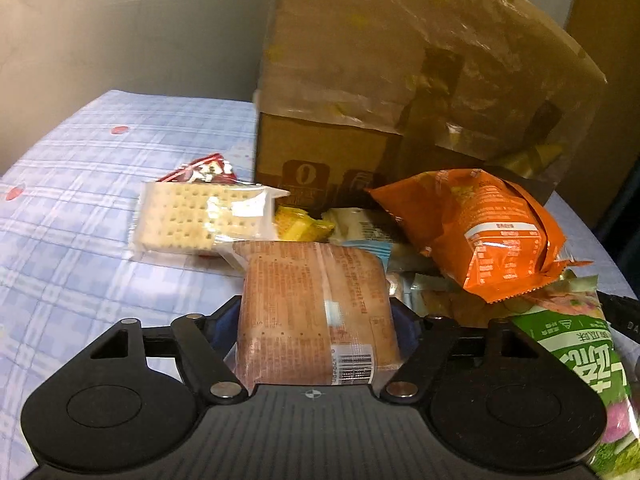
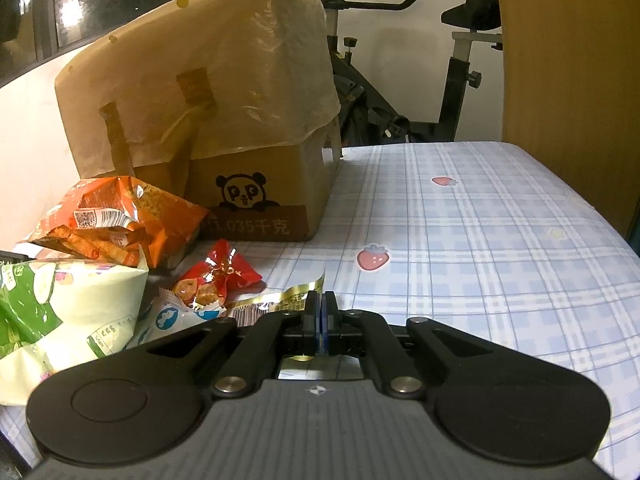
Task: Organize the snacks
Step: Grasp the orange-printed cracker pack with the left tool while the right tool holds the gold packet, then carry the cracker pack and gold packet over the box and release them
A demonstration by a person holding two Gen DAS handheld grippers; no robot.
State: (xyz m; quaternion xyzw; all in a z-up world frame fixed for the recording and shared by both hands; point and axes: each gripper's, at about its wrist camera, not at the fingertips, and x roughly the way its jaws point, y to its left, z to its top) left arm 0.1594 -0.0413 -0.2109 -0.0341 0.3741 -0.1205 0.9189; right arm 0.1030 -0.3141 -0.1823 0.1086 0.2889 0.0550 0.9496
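My left gripper (image 1: 316, 312) is shut on a brown biscuit pack (image 1: 314, 304) and holds it over the snack pile. Beyond it lie a clear cracker pack (image 1: 192, 218), a red packet (image 1: 200, 170), a yellow packet (image 1: 300, 224), an orange bag (image 1: 480, 228) and a green bag (image 1: 580, 360). My right gripper (image 2: 320, 308) is shut and seems to pinch the edge of a gold-trimmed wrapper (image 2: 280, 300). To its left lie a red candy packet (image 2: 218, 280), the orange bag (image 2: 120, 220) and the green bag (image 2: 60, 312).
A tall cardboard box (image 1: 400, 80) wrapped in plastic film stands behind the pile; it also shows in the right wrist view (image 2: 208, 100). The table wears a blue plaid cloth (image 2: 480, 240) with strawberry prints. An exercise bike (image 2: 400, 80) and a wooden panel (image 2: 568, 80) stand beyond it.
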